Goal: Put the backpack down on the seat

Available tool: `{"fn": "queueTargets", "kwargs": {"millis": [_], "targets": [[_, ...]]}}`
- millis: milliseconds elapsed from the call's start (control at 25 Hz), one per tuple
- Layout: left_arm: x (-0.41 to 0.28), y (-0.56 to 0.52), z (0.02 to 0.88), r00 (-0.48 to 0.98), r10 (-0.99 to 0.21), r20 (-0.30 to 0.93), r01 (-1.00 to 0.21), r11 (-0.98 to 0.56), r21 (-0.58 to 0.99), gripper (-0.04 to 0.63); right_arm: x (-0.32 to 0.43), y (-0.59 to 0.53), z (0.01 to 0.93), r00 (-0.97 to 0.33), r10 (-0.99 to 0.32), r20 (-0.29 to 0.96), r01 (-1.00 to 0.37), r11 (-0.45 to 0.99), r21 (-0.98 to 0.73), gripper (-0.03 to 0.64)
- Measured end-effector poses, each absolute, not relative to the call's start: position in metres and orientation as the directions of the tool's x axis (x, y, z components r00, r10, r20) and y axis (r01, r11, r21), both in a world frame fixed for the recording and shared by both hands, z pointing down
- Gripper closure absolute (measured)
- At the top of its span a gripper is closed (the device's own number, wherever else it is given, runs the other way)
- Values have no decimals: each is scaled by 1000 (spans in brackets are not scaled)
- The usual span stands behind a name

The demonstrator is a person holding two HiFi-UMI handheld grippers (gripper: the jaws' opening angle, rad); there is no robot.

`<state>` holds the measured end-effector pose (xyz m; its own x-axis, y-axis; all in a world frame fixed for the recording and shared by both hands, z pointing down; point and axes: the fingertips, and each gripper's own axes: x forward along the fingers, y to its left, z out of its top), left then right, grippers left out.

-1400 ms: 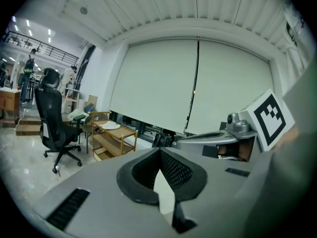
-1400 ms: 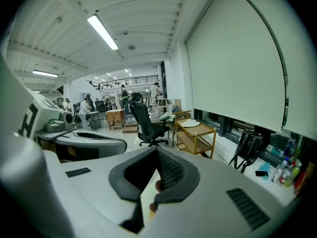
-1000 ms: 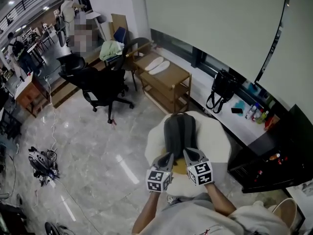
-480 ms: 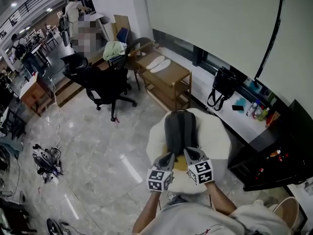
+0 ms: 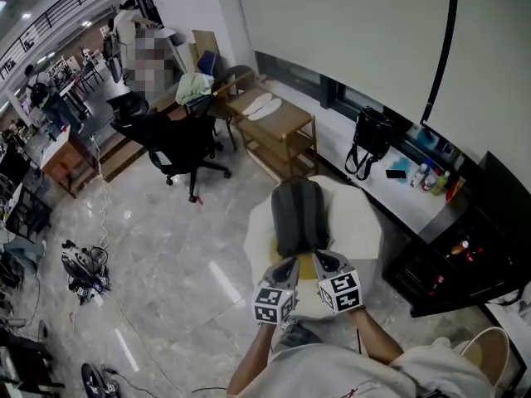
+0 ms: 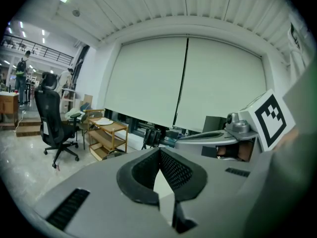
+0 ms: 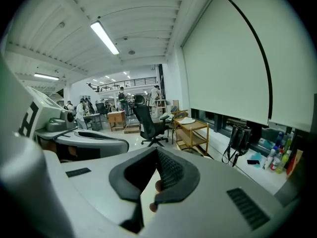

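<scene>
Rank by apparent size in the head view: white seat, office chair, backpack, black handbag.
1. white seat
2. office chair
3. backpack, though it is nearer the camera than the chair
4. black handbag

we see black office chair (image 5: 178, 143) at ten o'clock on pale marble floor (image 5: 166, 247). green cloth (image 5: 192, 85) draped on second chair beyond it. wooden shelf trolley (image 5: 286, 135) at twelve, two white flat pieces (image 5: 264, 104) on top. black handbag (image 5: 369, 139) at two on window ledge, phone (image 5: 397, 173) and bottles (image 5: 431, 177) toward three. cable tangle (image 5: 83, 268) at eight.
</scene>
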<state>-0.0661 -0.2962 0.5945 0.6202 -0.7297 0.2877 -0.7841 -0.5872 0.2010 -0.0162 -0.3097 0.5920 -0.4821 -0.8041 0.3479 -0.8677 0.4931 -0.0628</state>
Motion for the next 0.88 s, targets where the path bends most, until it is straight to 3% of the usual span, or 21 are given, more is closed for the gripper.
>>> {"fn": "queueTargets", "kwargs": {"millis": [880], "targets": [[17, -105, 586, 580, -769, 268, -814, -549, 188, 565, 71, -110, 595, -511, -784, 352, -852, 518, -83, 589]]}}
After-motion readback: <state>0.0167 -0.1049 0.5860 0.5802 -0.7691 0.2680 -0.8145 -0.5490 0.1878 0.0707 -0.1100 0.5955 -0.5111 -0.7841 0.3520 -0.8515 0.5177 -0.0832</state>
